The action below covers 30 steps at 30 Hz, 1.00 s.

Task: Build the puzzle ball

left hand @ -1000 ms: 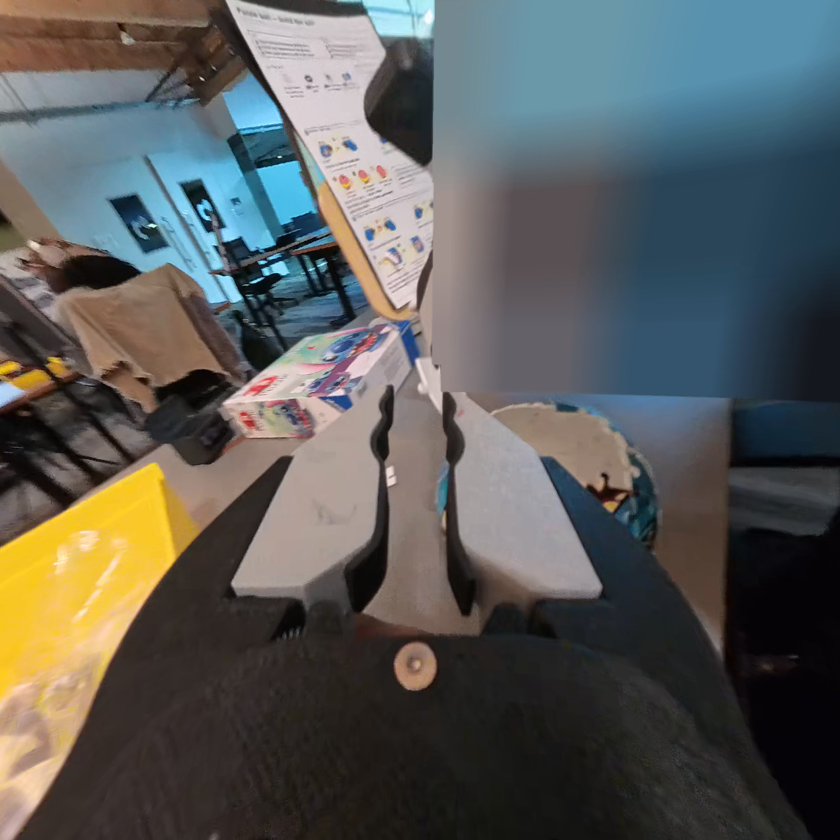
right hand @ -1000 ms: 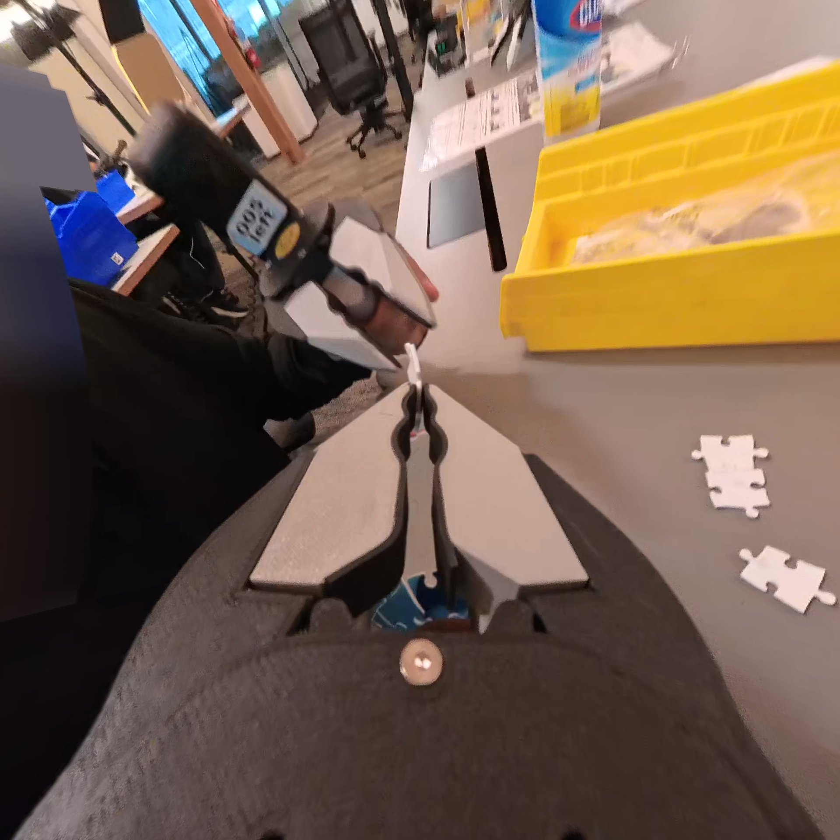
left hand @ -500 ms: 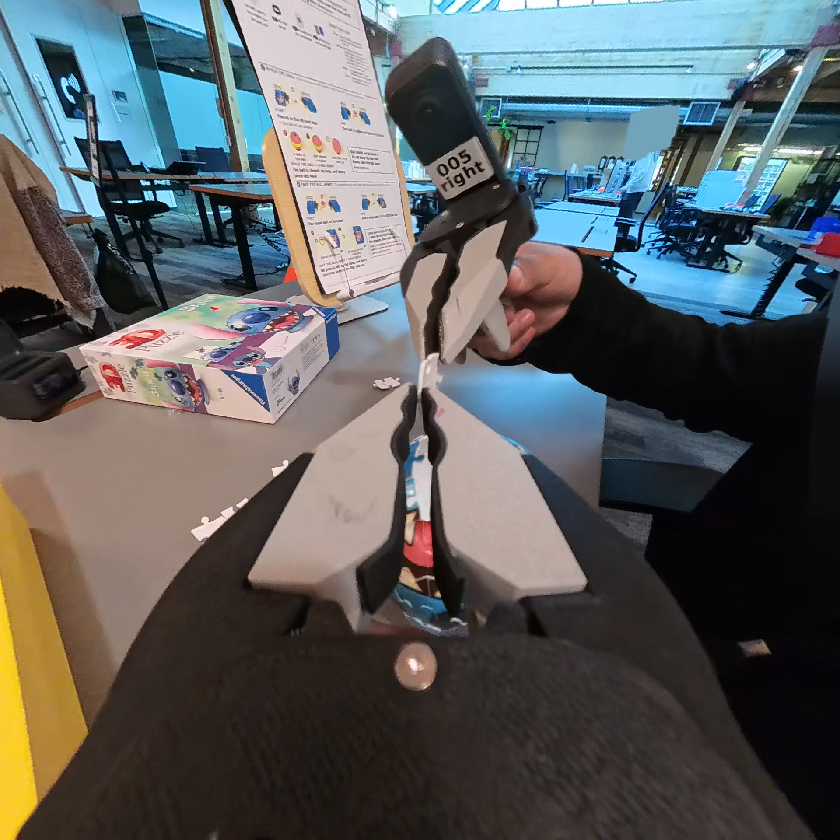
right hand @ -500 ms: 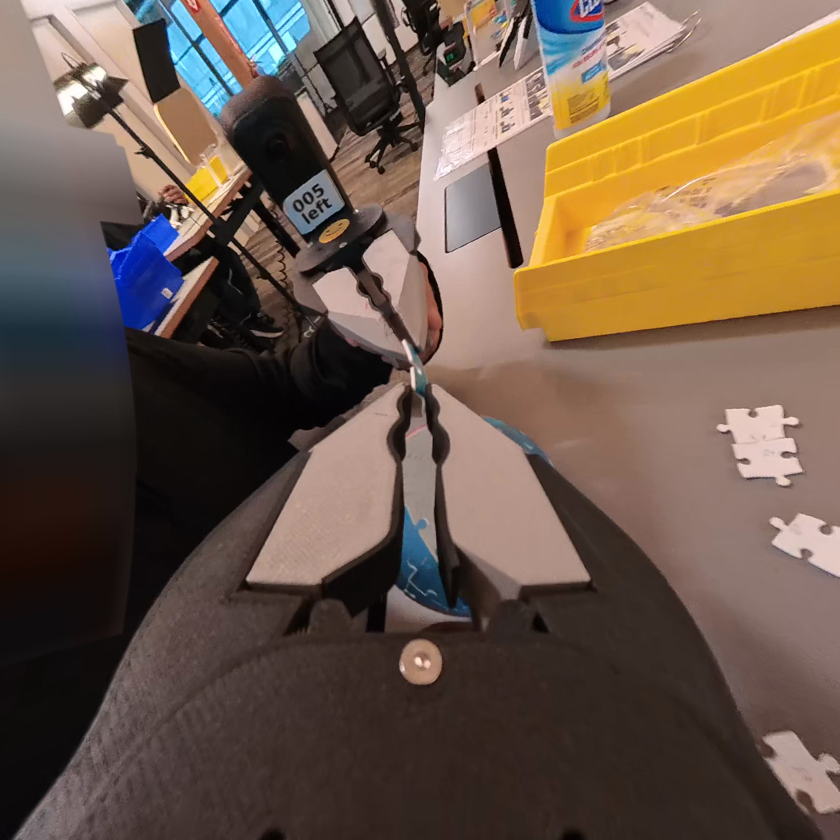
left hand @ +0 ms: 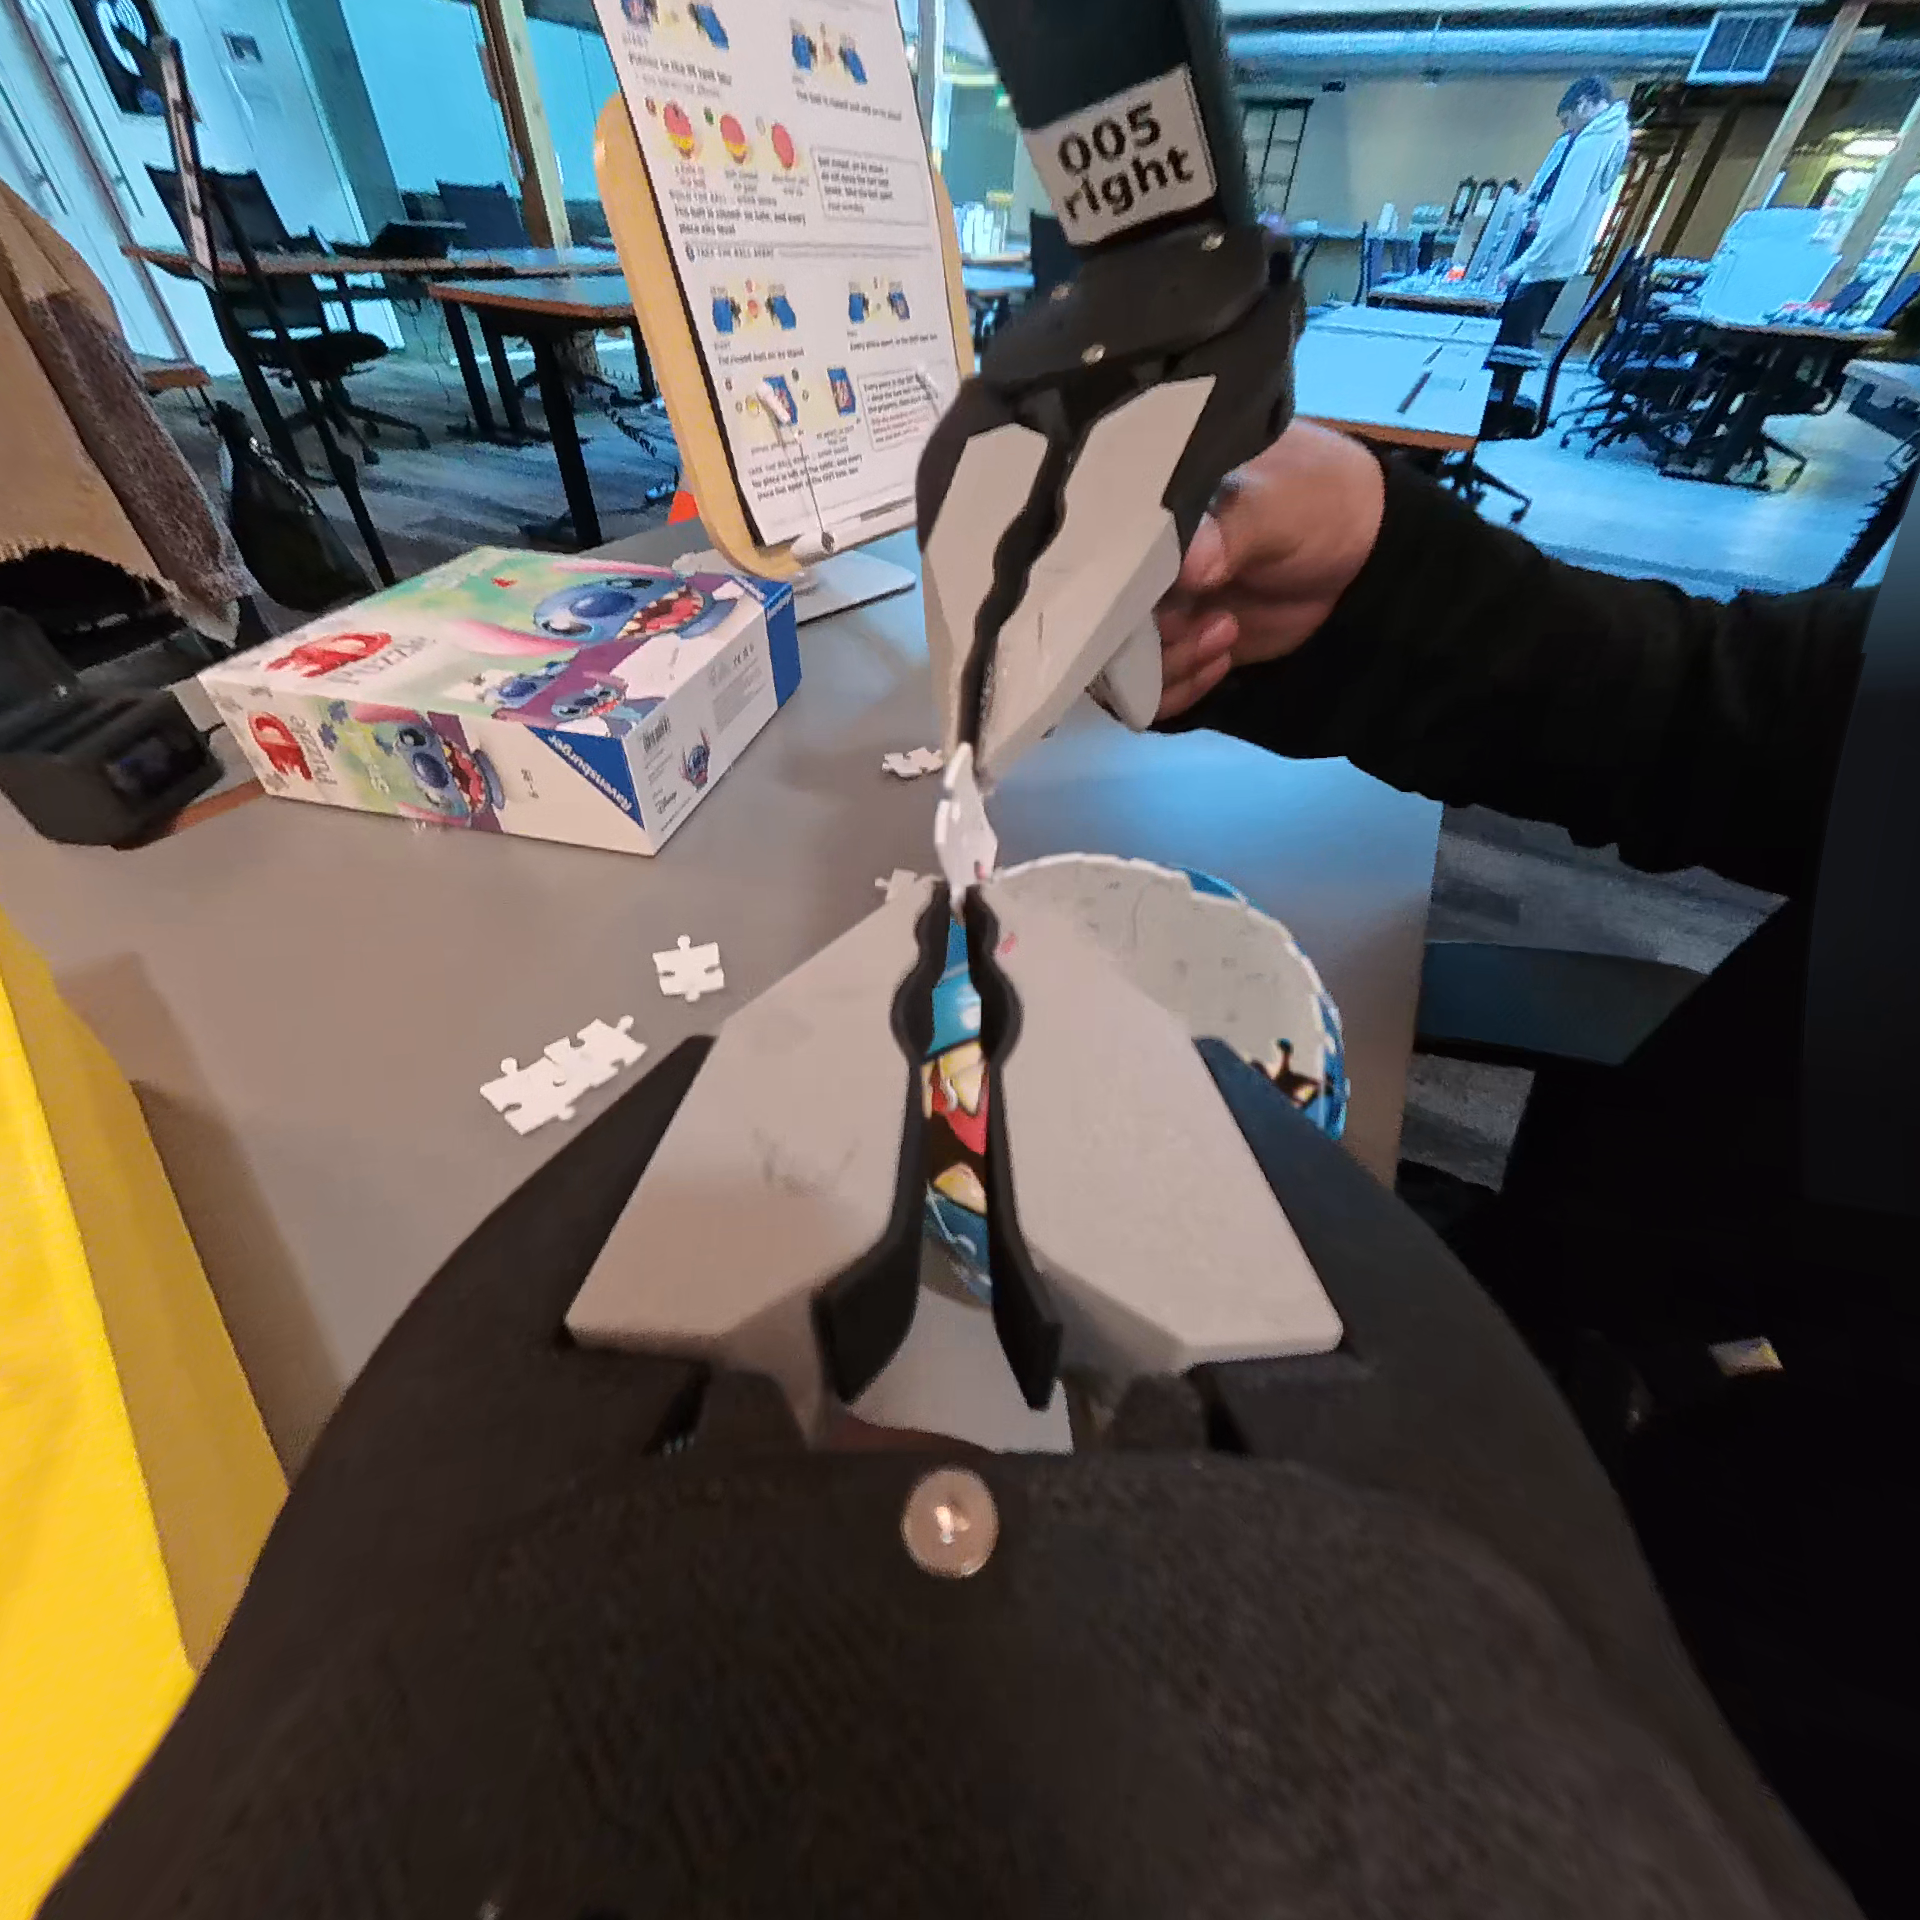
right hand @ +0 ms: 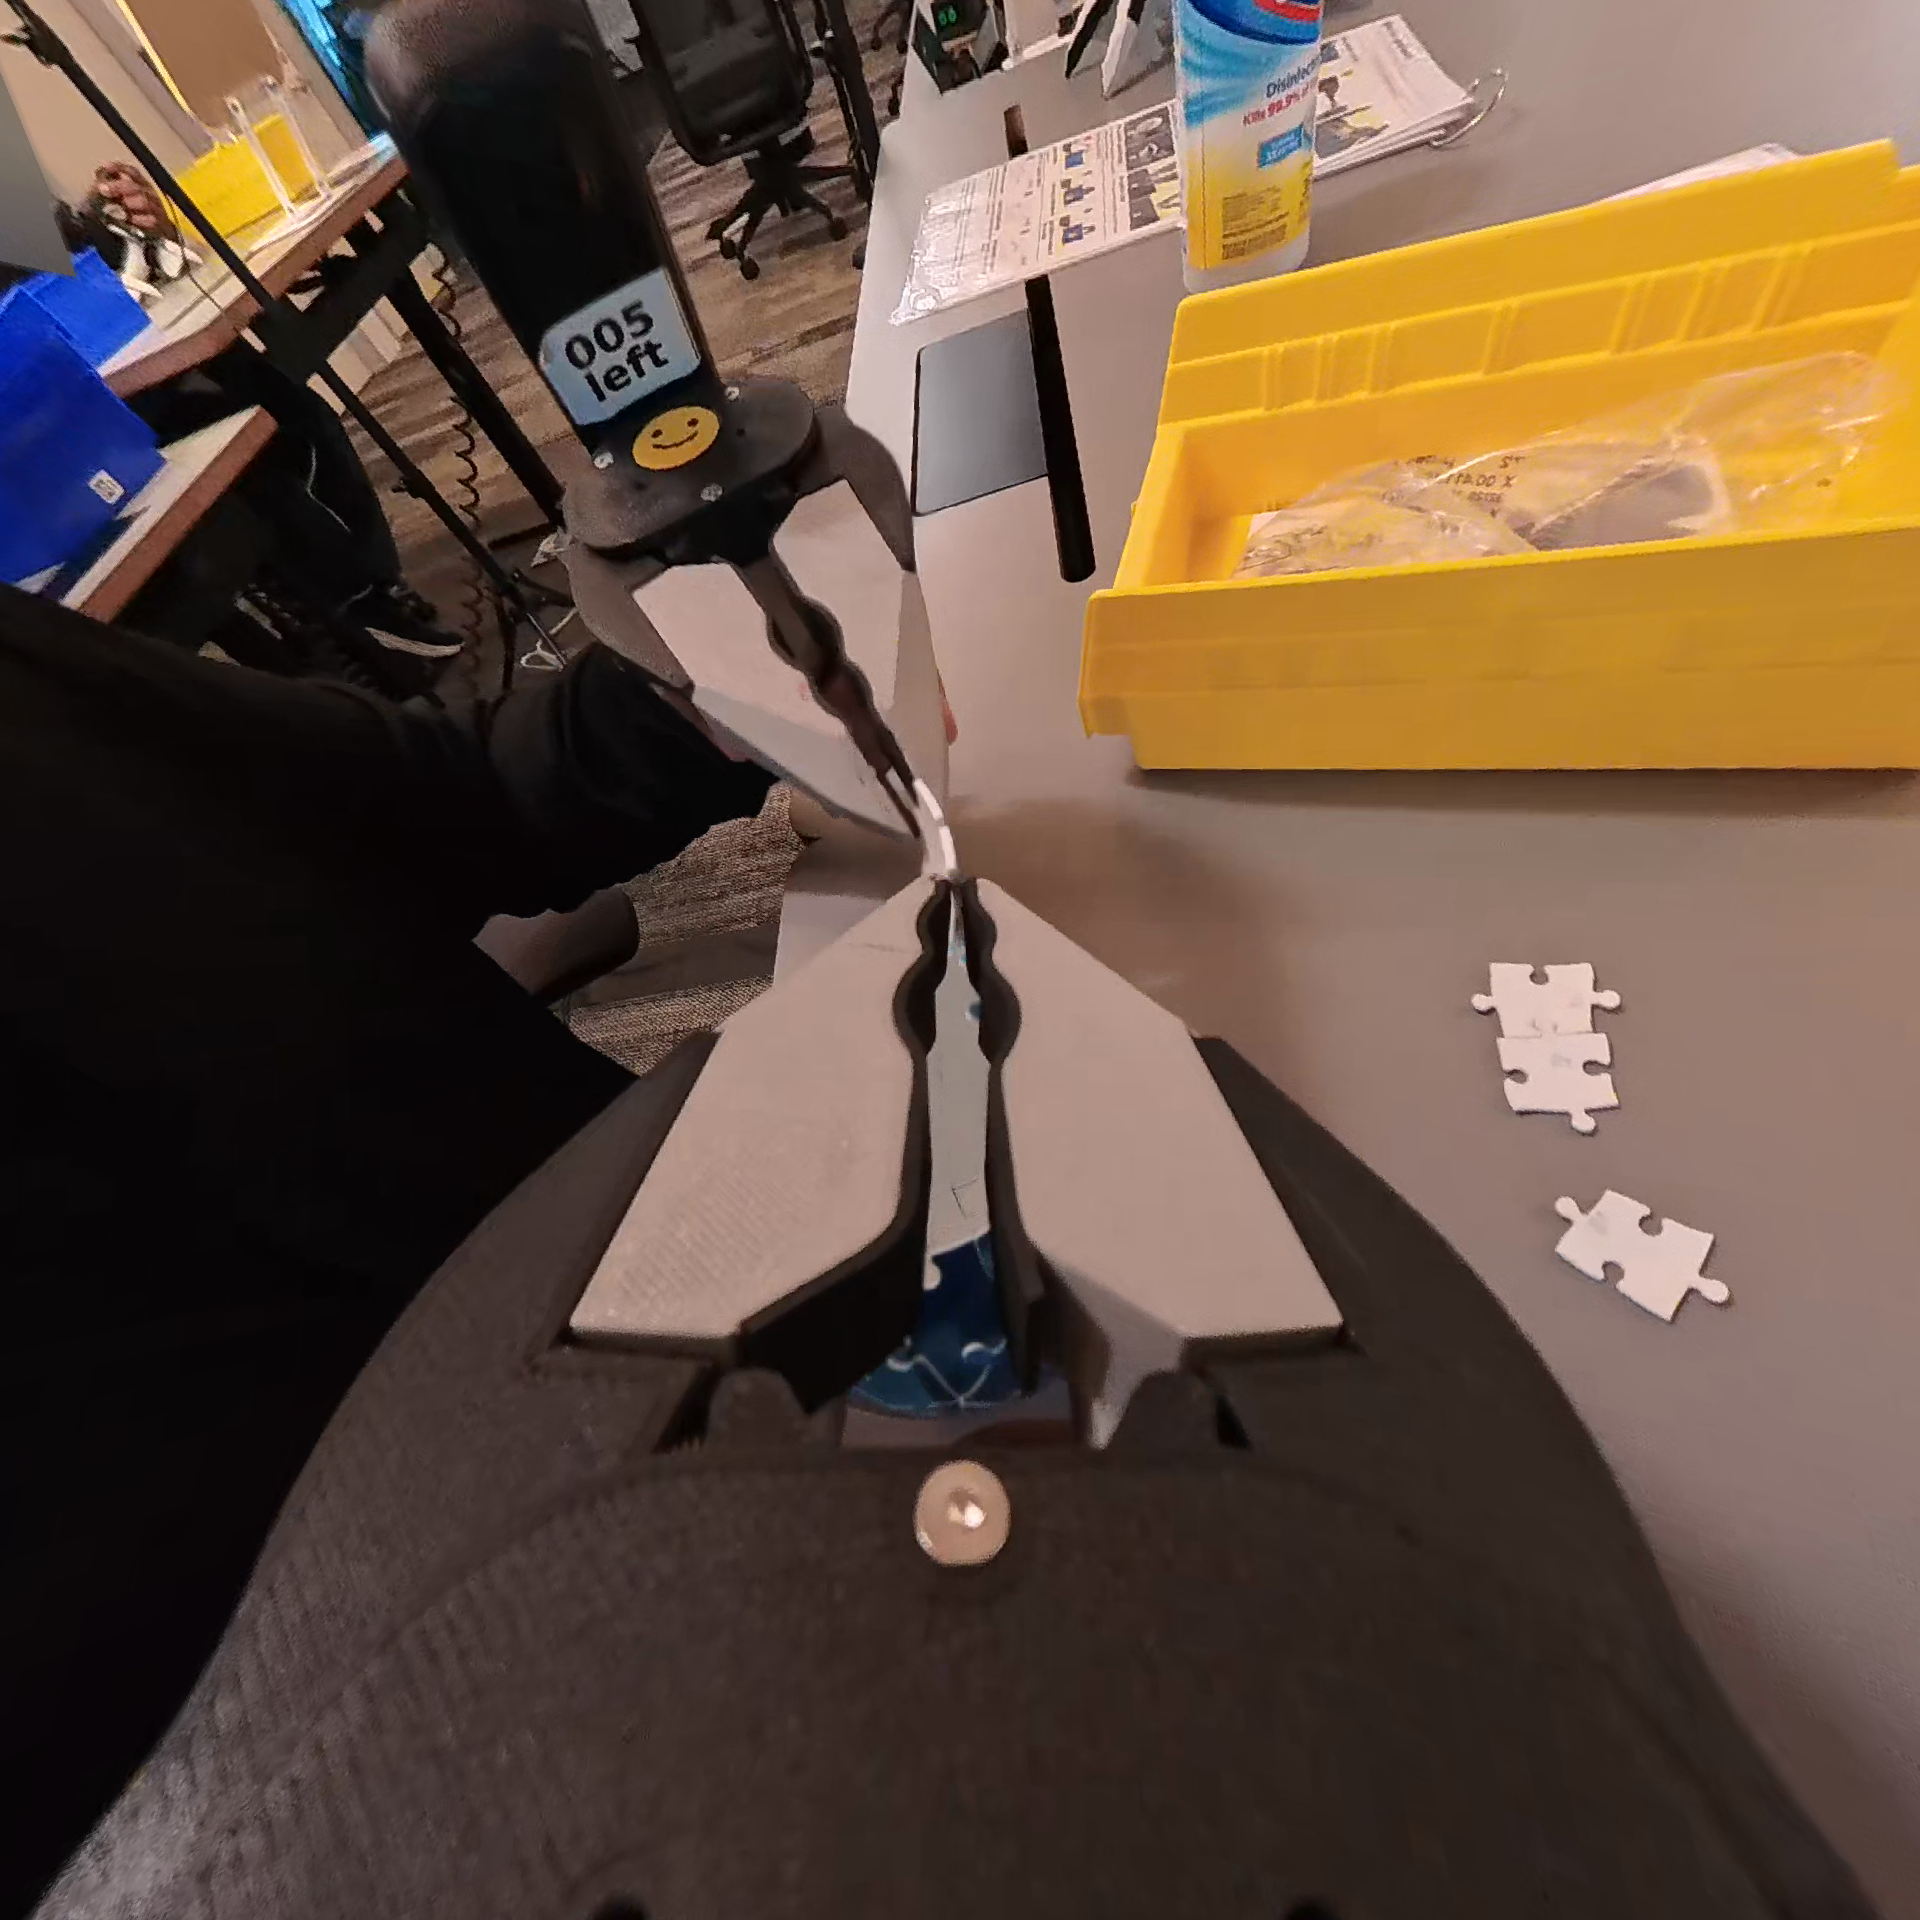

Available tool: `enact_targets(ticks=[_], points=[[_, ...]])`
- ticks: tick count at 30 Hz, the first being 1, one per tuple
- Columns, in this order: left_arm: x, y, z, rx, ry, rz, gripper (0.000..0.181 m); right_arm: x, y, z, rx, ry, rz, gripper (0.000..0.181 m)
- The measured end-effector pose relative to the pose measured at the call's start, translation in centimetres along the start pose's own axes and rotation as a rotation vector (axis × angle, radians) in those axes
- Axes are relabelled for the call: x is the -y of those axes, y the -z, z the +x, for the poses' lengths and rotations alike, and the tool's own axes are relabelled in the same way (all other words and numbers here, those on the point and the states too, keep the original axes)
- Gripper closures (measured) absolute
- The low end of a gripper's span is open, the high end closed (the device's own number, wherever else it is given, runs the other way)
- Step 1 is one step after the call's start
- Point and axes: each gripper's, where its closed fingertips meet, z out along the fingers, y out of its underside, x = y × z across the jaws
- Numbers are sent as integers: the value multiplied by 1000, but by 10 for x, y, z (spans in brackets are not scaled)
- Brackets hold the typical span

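My left gripper [left hand: 956, 896] and my right gripper [right hand: 951, 888] meet tip to tip above the grey table [left hand: 312, 935]. Both are shut on a small white puzzle piece [left hand: 964, 821], one at each end; I cannot tell whether it is one piece or two joined. The piece also shows in the right wrist view [right hand: 935, 831]. The right gripper [left hand: 975, 753] comes down from above in the left wrist view. The left gripper [right hand: 906, 800] comes down from the upper left in the right wrist view. The half-built puzzle ball [left hand: 1174, 956], white inside and blue outside, lies below them, and its blue shows between the right fingers [right hand: 961, 1340].
Loose white pieces [left hand: 561, 1075] [left hand: 688, 968] [right hand: 1548, 1039] [right hand: 1642, 1252] lie on the table. A yellow bin [right hand: 1455, 675] holds a plastic bag. The puzzle box [left hand: 499, 696] and an instruction stand [left hand: 790, 260] are at the back. A wipes canister [right hand: 1247, 145] stands far off.
My left gripper was partly open and turned away a second ago; it swung round and shut on the piece held by the right gripper. Both now stay tip to tip, closer together.
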Motion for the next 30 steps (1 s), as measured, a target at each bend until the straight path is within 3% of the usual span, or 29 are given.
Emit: enact_targets(ticks=[9, 19, 26, 30], points=[[-16, -3, 1, 38, -74, -82, 181, 9, -12, -8, 24, 37, 17, 181], [-8, 2, -7, 1, 44, -1, 181, 10, -10, 3, -74, 100, 8, 180], [-3, 2, -8, 9, 71, 25, 181, 10, 1, 1, -45, 90, 65, 171], [-7, -4, -6, 14, 48, -2, 181, 10, -3, -4, -80, 187, 54, 181]])
